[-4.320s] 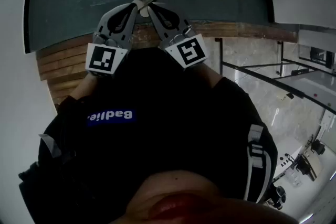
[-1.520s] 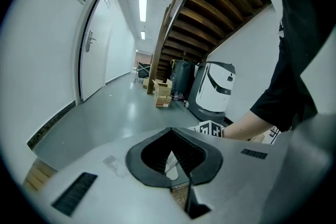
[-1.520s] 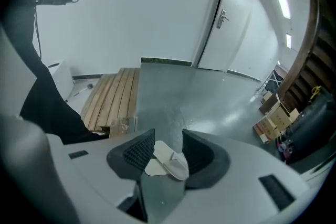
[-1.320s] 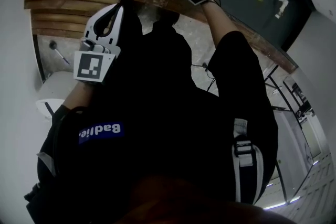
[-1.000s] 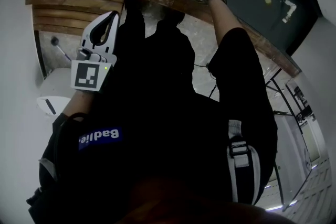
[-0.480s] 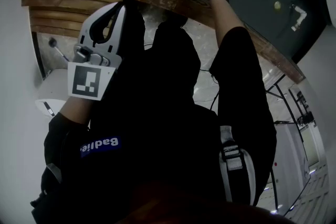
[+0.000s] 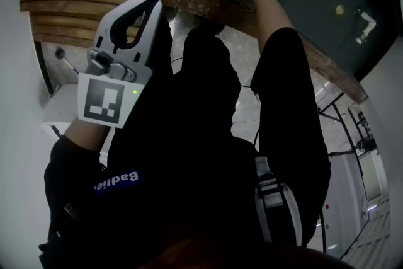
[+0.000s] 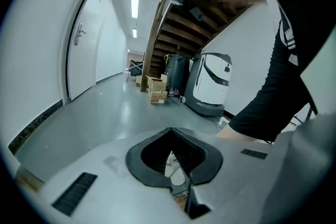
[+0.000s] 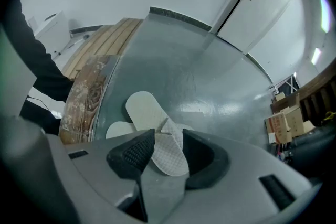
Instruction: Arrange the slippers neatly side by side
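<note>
Grey-green floor [image 9: 210, 71] spreads across the right gripper view, with a slatted wooden platform [image 9: 102, 42] along its left edge and a white door [image 9: 262, 2] behind. The person's black top [image 7: 189, 135] fills most of the head view and blocks nearly everything below.

Over in the left gripper view there's a long corridor, a white machine [image 8: 212, 81] parked under a staircase [image 8: 181, 21], and cardboard boxes [image 8: 155, 91] beside it.

The left gripper [image 8: 171, 130] is held up, well away from the work. Its jaws are closed tip to tip with nothing between them.

The right gripper [image 9: 168, 132] is down at the floor with its jaws spread wide. The slippers [image 9: 144, 110] lie crossed, one over the other, just off the platform's worn edge [image 9: 86, 102]. The upper one's near end sits in the gap between the pads [image 9: 131, 152], and neither pad is pressing on it. The left pad hides part of the lower slipper [image 9: 118, 129].

In the head view the pair shows at the very top edge.
</note>
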Demonstrator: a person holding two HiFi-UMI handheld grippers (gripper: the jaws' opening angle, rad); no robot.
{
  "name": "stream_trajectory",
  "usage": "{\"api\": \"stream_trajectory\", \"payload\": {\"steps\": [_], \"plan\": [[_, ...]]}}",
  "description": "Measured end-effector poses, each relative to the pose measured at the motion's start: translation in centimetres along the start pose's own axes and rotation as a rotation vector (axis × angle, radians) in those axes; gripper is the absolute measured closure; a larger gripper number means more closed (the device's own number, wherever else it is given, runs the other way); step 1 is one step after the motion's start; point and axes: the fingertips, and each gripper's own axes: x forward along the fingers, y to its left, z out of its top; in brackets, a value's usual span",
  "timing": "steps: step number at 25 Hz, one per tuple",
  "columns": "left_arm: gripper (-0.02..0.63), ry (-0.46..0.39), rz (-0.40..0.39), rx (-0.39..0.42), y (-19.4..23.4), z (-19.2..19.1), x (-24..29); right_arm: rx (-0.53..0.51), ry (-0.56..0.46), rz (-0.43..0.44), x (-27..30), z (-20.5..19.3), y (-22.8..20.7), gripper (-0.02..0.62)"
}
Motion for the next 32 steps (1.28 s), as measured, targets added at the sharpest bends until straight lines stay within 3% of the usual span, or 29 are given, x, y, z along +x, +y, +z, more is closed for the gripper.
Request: {"api": "stream_trajectory", "payload": {"steps": [3, 7, 12, 18, 19, 21, 26, 32], "plan": [[0.606, 0.010, -0.004, 0.009, 0.6, -0.6, 1.8, -0.054, 0.021, 0.032, 1.8, -0.5, -0.1, 0.408], [0.606, -0.002, -0.003, -0.012, 1.7, -3.0, 3.0, -0.110, 0.064, 0.084, 4.4, -1.4, 0.2, 0.408], [0.606, 0.025, -0.015, 0.001, 2.6, -4.0, 4.4, -0.207, 0.091, 0.091, 6.6, -1.7, 0.6, 0.408], [0.606, 0.029, 0.007, -0.030, 3.5, -4.7, 5.5, -0.380, 0.214, 0.088, 8.6, -3.5, 0.7, 0.410], [0.606, 0.029, 0.008, -0.033, 3.5, -4.9, 5.4, -0.404, 0.223, 0.085, 8.7, -3.7, 0.8, 0.425], [0.606, 0.029, 0.006, -0.038, 3.4, -5.0, 5.4, -0.440, 0.220, 0.072, 8.5, -3.7, 0.8, 0.579], [0.606, 0.041, 0.004, -0.039, 3.3, -5.0, 5.5, -0.521, 0.190, 0.042, 7.9, -3.4, 0.6, 0.586], [0.606, 0.015, 0.014, -0.036, 3.7, -4.4, 6.0, -0.775, 0.097, 0.003, 7.0, -1.1, 0.4, 0.586]]}}
